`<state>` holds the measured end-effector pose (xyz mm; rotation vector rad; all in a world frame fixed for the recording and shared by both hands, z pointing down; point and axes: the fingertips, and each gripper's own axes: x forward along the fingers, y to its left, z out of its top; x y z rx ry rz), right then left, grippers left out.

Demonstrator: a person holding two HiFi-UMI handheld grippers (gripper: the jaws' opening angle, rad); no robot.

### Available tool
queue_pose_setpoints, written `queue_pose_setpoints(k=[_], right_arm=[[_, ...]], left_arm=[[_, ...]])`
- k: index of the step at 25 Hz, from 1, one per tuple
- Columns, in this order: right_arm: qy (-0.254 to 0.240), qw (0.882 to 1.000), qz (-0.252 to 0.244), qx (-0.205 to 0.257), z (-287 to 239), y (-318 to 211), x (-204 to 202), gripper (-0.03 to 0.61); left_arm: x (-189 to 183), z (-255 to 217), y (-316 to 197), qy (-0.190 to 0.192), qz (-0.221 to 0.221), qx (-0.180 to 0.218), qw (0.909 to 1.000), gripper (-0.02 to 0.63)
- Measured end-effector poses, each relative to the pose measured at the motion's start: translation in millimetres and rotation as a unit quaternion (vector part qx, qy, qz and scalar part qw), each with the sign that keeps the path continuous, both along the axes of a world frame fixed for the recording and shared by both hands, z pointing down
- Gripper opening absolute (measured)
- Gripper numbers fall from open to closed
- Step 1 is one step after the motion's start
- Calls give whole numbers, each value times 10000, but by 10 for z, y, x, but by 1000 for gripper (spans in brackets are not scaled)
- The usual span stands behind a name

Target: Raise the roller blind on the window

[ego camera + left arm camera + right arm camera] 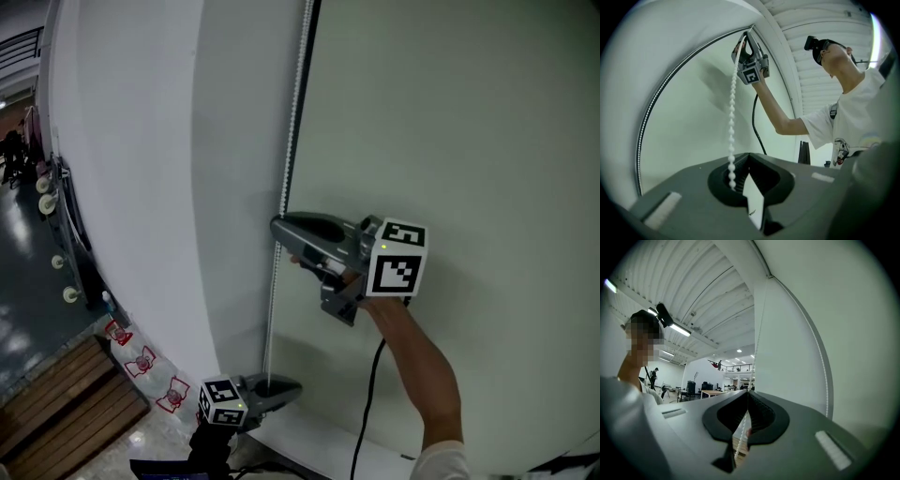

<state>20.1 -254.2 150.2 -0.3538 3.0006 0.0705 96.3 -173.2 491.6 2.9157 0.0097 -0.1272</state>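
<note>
We see the white beaded pull chain (292, 122) hanging down along the left edge of the pale, smooth roller blind (450, 112). Both claws sit on it, one above the other.

The right claw (278, 228), a dark grey two-jaw tool with a black-and-white marker cube (398, 258) at its back, is the upper one. Its jaws are pressed together on the chain. In its own view we find the beads rising away above the tips, and the same beads showing through the narrow slit between the jaws on the near side of the tips. The blind fabric lies just beyond these tips and to their right. Behind the claw a bare forearm (422, 366) leads up to it, with a black cable (370, 394) hanging beside the arm.

The left claw (292, 386), of the same make, is well below the right claw on the same chain. Its jaws are together too. The chain comes down from the right claw and drops into the dark hollow just behind the left claw's tips, toward its left jaw. There it passes out of sight, and we cannot tell whether the pads bite the beads. Far to the left of this claw, past the white curved wall (131, 141), we make out brown wooden floor boards (56, 403).
</note>
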Motion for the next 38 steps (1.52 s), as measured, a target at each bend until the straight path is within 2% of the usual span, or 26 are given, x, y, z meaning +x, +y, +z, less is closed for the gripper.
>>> queue_pose_setpoints(k=[6,14,23,27,33,36,38], right_arm=[[73,9997,18,-222,-27,89,-24,8],[125,9982,-116,-576,102,-9,15,8],[497,9940,-239,-949,293,65,-24,8],[669,9894,-292,-1258,795,-34,58,8],[971,9820,-365,-1578,1779,445,-76,8],[889,9826,-369,-1590,1914,399,-162,9],[819,9868,-272,-1368,1890,365,-167,11]], left_arm=[[-31,-333,56,95,-20,-74,9999,-2],[-27,-746,-187,161,-244,-151,9995,-2],[-14,-1176,-249,237,-384,-196,9988,-2],[42,-1113,-422,218,-459,-236,9984,-2],[-63,-684,-98,181,-441,-134,9988,-2],[-194,-583,-161,191,-444,-103,9988,-2],[-229,-568,-172,205,-446,-86,9988,-2]])
